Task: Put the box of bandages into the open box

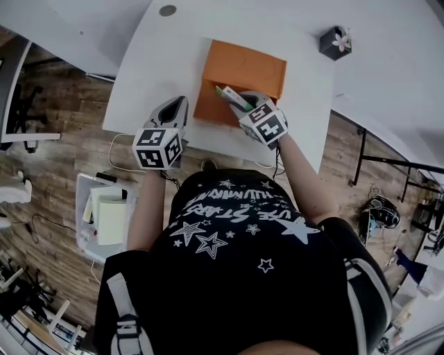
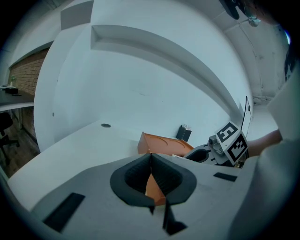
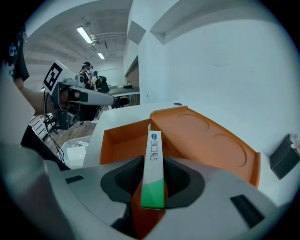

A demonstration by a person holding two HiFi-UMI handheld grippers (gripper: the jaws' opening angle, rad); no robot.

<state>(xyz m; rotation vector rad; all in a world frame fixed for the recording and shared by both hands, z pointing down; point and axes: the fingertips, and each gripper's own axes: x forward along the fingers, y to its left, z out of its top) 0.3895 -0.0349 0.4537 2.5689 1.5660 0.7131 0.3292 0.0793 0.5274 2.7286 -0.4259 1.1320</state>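
Observation:
An orange open box (image 1: 229, 104) with its lid (image 1: 244, 66) raised stands on the white table (image 1: 159, 62). My right gripper (image 1: 239, 104) is shut on the box of bandages (image 1: 231, 96), a slim white carton with a green end. In the right gripper view the box of bandages (image 3: 153, 164) stands edge-up between the pads, over the near wall of the orange box (image 3: 123, 137). My left gripper (image 1: 179, 111) hovers at the table's near edge, left of the orange box, jaws shut and empty. From the left gripper view (image 2: 151, 161) the orange box (image 2: 161, 143) lies ahead.
A small black box with a white flower (image 1: 335, 41) stands at the table's far right corner. A round cable grommet (image 1: 167, 10) sits at the far left. On the wooden floor lies a clear bin (image 1: 104, 215) with papers.

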